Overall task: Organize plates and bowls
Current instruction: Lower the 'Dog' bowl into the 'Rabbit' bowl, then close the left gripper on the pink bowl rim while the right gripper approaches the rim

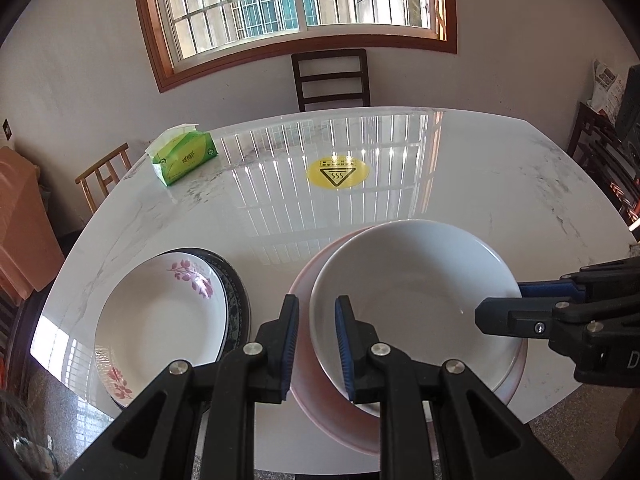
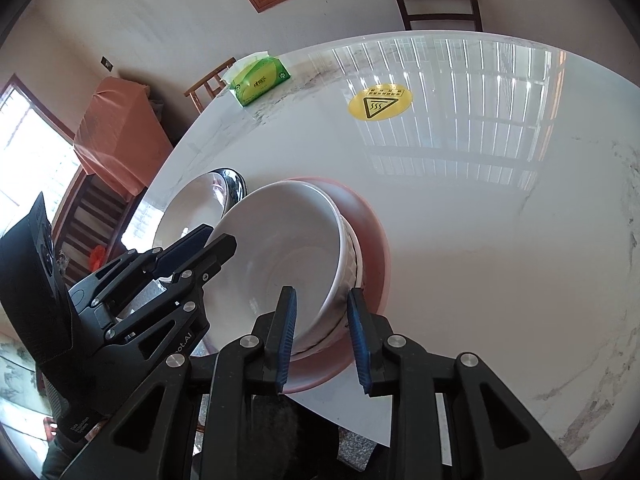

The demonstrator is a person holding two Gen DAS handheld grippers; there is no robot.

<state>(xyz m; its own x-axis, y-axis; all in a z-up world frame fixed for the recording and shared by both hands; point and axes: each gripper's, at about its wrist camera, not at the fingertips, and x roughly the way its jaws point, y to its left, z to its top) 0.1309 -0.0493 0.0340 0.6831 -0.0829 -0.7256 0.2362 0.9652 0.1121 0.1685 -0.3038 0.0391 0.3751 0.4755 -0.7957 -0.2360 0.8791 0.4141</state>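
A plain white bowl (image 1: pixel 412 292) sits inside a pink bowl (image 1: pixel 332 412) near the table's front edge; both show in the right wrist view too, white (image 2: pixel 280 256) in pink (image 2: pixel 372 240). My left gripper (image 1: pixel 316 344) straddles the white bowl's left rim, jaws a little apart. My right gripper (image 2: pixel 322 336) straddles its right rim, jaws apart; it also shows in the left wrist view (image 1: pixel 504 304). A white flowered plate (image 1: pixel 160 316) lies on a dark patterned plate (image 1: pixel 240 296) to the left.
White marble table (image 1: pixel 440 184) with a yellow hot-surface sticker (image 1: pixel 337 173) in the middle and a green tissue pack (image 1: pixel 184 156) at the far left. Chairs stand around the table. An orange-covered cabinet (image 2: pixel 120 136) is off to the left.
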